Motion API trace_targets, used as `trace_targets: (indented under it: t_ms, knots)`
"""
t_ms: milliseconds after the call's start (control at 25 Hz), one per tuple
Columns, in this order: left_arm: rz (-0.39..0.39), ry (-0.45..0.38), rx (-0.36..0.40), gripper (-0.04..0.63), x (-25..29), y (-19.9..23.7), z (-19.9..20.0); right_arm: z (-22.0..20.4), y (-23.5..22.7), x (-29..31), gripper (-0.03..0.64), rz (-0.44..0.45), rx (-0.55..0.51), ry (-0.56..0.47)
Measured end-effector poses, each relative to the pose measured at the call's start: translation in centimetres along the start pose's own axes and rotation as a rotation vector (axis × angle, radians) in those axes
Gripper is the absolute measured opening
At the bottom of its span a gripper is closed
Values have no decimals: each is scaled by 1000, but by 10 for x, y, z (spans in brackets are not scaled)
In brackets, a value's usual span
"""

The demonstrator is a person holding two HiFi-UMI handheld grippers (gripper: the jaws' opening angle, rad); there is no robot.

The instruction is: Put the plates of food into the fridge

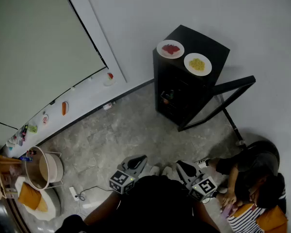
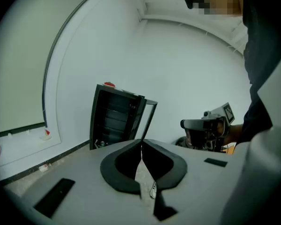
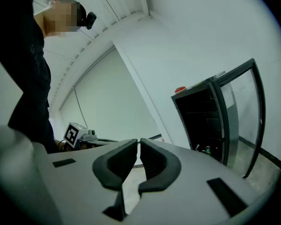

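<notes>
Nearest, the left gripper (image 2: 141, 149) and the right gripper (image 3: 138, 149) hang over the grey floor (image 1: 121, 135). Each has its fingers (image 2: 118, 168) closed together and empty, and each bears only a black-and-white square marker on its cube (image 1: 121, 180). Farther off, by the white wall, the black fridge (image 1: 211, 45) stands with its glass door (image 1: 235, 81) swung open, and the plate of red food (image 1: 170, 49) and the plate of yellow food (image 1: 198, 64) sit side by side on top.

The right gripper (image 3: 138, 143) holds its jaws all but together, with nothing between them. Beyond it on the right stands the black fridge (image 3: 196, 121), its glass door (image 3: 246, 107) swung open and something red (image 3: 180, 89) at its top's near edge.
</notes>
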State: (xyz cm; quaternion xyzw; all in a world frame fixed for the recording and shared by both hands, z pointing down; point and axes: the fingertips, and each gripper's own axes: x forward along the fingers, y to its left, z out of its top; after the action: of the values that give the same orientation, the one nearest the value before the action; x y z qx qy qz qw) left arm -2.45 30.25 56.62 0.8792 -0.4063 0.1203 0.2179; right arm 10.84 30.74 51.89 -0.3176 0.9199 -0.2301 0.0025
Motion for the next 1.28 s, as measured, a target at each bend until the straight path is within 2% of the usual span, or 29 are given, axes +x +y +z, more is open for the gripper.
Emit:
trace_targets:
  t_ms: [120, 200, 280, 440, 560, 680, 840, 1080, 1280]
  knots:
    - [-52, -13, -54, 28, -1, -13, 1, -5, 11, 4, 37, 26, -25, 18]
    - [-62, 8, -15, 28, 0, -16, -1, -6, 11, 5, 37, 31, -13, 12]
    - [-44, 3, -3, 28, -1, -12, 3, -6, 9, 4, 37, 38, 9, 5]
    - [29, -42, -83, 28, -6, 6, 12, 2, 4, 0, 37, 56, 4, -7]
    - [57, -42, -113, 28, -9, 2, 10, 6, -5, -12, 37, 58, 63, -64]
    - [70, -54, -125, 28, -5, -10, 9, 1, -18, -21, 37, 76, 79, -86]
    - [96, -71, -130, 28, -4, -22, 5, -8, -32, -30, 37, 77, 127, -69]
    - [115, -77, -99, 28, 7, -21, 15, 13, -43, -38, 37, 90, 178, -134]
    - [94, -96, -103, 28, 26, -15, 33, 11, -70, -39, 37, 30, 172, -123]
